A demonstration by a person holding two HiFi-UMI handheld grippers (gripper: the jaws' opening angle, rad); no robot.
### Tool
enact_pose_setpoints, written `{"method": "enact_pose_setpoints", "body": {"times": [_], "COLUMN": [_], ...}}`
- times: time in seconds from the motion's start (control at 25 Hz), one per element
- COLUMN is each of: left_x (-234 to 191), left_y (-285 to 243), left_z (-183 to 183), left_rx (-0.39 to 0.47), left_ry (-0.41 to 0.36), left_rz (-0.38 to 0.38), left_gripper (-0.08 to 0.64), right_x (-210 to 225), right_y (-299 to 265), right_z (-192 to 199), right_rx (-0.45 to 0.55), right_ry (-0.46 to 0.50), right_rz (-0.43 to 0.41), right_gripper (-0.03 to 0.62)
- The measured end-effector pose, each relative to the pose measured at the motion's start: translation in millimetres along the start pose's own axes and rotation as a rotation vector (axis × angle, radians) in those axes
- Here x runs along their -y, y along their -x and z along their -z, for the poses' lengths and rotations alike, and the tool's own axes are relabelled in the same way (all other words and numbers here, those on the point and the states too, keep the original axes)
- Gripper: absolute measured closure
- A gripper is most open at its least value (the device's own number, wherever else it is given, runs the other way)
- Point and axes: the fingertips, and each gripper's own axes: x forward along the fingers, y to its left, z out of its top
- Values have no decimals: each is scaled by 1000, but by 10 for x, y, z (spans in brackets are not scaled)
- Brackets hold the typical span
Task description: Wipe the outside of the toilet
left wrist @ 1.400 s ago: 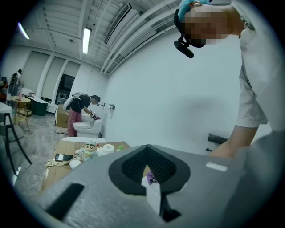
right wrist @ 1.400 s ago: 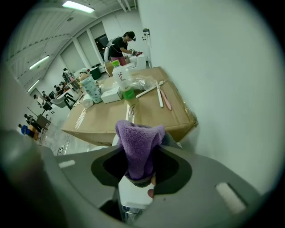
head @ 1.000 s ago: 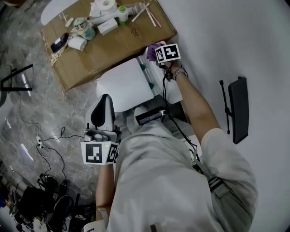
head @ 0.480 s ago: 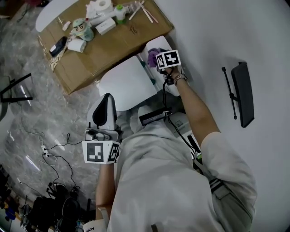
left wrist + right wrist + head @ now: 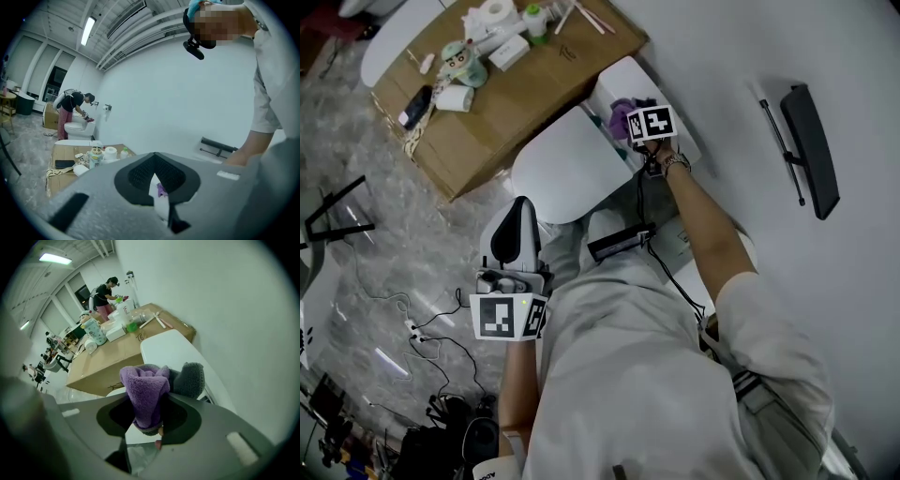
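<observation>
The white toilet shows in the head view with its lid (image 5: 567, 173) down and its tank (image 5: 623, 80) against the wall. My right gripper (image 5: 637, 117) hovers over the tank top, shut on a purple cloth (image 5: 622, 106). The right gripper view shows that cloth (image 5: 145, 390), with a grey side, bunched between the jaws of the right gripper (image 5: 149, 417) above the tank lid (image 5: 173, 350). My left gripper (image 5: 514, 234) is held at the near left of the bowl, apart from it, jaws together and holding nothing. Through its left gripper (image 5: 157, 190) slit I glimpse the toilet and the cloth.
A cardboard box (image 5: 525, 94) stands left of the tank and carries a paper roll (image 5: 497, 11), a figure bottle (image 5: 455, 61) and a phone (image 5: 414, 105). A black holder (image 5: 811, 150) hangs on the wall at right. Cables (image 5: 431, 328) lie on the floor. Another person (image 5: 70, 110) works far off.
The view has shifted, so more of the tank top shows. The right gripper and its cloth now sit over the tank lid. The left gripper has kept its place.
</observation>
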Motion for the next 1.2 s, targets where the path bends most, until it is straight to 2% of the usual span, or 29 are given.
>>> {"method": "enact_pose_setpoints", "body": {"times": [0.16,0.48,0.8,1.0,1.2], "left_x": [-63,-38,193,501,922], "left_y": [151,263,183,59,-22], "left_z": [55,153,179,266,382], "left_rx": [-16,-41,-57,-75,-73], "left_ry": [-16,-45,-60,-68,-62], "left_rz": [40,140,211,243,242], "left_gripper": [554,554,554,554,554], "right_x": [69,257,447,622,795], "right_y": [86,244,415,522,602], "right_z": [214,674,999,1152,1350], "right_rx": [15,25,16,34,39], "right_ry": [-96,-227,-253,-276,-281], "right_rz": [10,53,66,47,9], "right_gripper": [448,448,449,449,451]}}
